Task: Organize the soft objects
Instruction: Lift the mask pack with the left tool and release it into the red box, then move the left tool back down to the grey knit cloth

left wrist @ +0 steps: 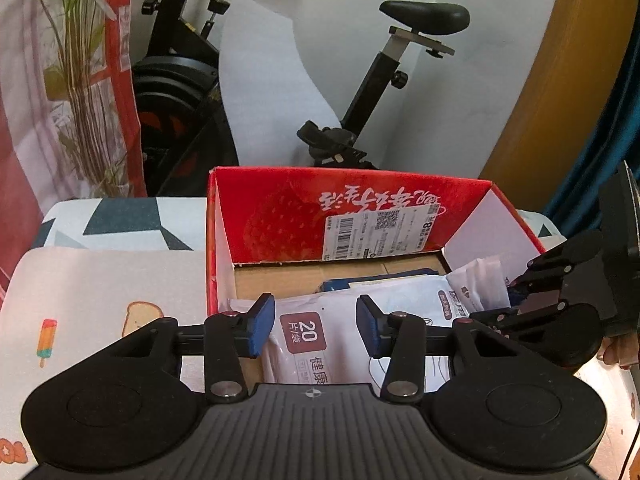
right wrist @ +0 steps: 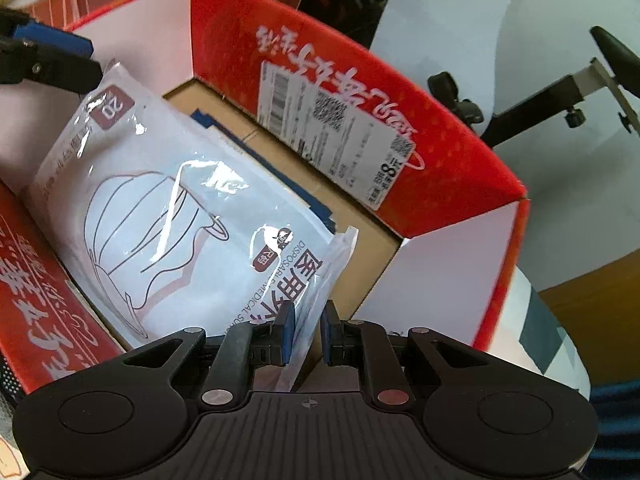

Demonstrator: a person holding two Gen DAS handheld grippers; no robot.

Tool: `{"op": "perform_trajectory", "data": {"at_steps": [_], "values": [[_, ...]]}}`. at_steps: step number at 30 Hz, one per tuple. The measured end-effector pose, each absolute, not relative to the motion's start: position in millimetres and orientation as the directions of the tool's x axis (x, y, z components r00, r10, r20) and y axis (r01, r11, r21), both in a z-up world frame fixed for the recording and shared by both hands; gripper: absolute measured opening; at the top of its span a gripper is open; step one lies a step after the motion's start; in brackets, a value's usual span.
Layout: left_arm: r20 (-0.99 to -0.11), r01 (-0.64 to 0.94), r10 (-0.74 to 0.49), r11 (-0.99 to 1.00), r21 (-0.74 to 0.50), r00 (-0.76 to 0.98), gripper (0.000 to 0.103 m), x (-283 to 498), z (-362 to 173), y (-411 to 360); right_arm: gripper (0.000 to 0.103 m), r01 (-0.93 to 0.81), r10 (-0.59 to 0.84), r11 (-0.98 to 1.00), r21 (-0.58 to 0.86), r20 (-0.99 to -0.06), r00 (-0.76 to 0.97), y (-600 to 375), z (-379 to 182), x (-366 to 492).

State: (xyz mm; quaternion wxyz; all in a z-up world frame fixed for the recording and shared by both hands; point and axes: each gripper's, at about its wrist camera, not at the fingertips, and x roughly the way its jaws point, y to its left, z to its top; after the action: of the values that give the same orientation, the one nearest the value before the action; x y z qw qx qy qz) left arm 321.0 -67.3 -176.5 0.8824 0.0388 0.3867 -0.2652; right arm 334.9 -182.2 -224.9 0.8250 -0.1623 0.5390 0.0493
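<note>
A white bag of face masks lies slanted inside the red cardboard box, on top of a dark blue pack. My right gripper is at the box's right end, shut on the bag's sealed edge, which runs between its blue pads. My left gripper hovers open over the bag's other end, near the "20" label; the bag is wider than the gap and the pads do not press on it.
The box stands on a table under a patterned cloth. Behind it are an exercise bike, a plant and a wooden panel. The far half of the box floor is bare cardboard.
</note>
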Motion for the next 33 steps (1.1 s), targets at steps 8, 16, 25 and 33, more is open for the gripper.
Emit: {"op": "perform_trajectory", "data": {"at_steps": [8, 16, 25, 33], "values": [[-0.709, 0.486, -0.426, 0.864, -0.134, 0.562, 0.048, 322.9, -181.5, -66.0, 0.016, -0.266, -0.092, 0.943, -0.201, -0.924, 0.372, -182.5, -229.4, 347.9], [-0.702, 0.479, -0.413, 0.870, -0.115, 0.580, 0.048, 316.0, -177.2, -65.2, 0.045, -0.261, -0.119, 0.930, -0.261, -0.881, 0.458, -176.4, -219.6, 328.6], [-0.672, 0.485, -0.411, 0.870, -0.087, 0.616, 0.048, 298.5, -162.6, -62.4, 0.080, -0.211, -0.091, 0.939, -0.273, -0.786, 0.612, -175.8, -179.2, 303.0], [-0.639, 0.475, -0.399, 0.878, -0.059, 0.658, 0.048, 272.0, -151.6, -53.9, 0.102, -0.115, -0.002, 0.985, -0.131, -0.667, 0.745, -192.7, -144.1, 257.9]]}}
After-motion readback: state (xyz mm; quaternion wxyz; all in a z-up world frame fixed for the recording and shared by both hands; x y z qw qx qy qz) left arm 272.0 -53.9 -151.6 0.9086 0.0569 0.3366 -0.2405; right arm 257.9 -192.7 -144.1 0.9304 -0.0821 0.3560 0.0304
